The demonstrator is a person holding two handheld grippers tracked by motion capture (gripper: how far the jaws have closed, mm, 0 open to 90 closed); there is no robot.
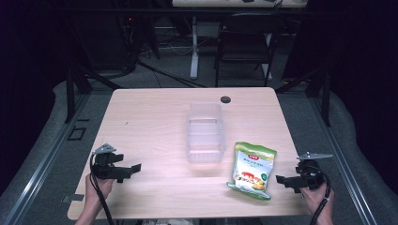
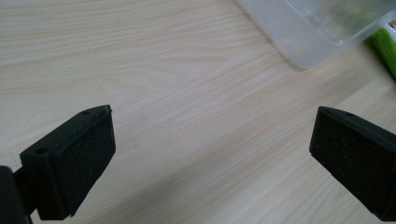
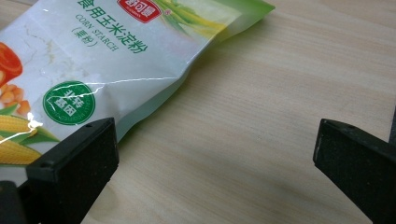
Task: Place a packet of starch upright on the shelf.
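Pouch [image 1: 252, 169] lay flat on the tabletop [image 1: 155, 117], just right of the clear bin [image 1: 204, 132], untouched.
Both the left hand-held gripper [image 1: 135, 168] and the right hand-held gripper [image 1: 279, 179] stood with jaws apart, holding nothing. Bin looked empty. Risk, as I judged it: the slick, soft pouch could slide or buckle under a pinch at its thin edge, or snag on the bin's rim and tip it.

My bench: light wood-grain table [image 1: 155, 122], rounded corners, small dark round cap [image 1: 225, 99] near its far edge. Grey floor [image 1: 169, 70] beyond, cables trailing across it. Dark chair [image 1: 246, 44] stands behind the table, beside a white desk leg [image 1: 194, 47]. Black curtains close both sides. Room dim; tabletop lit from above.
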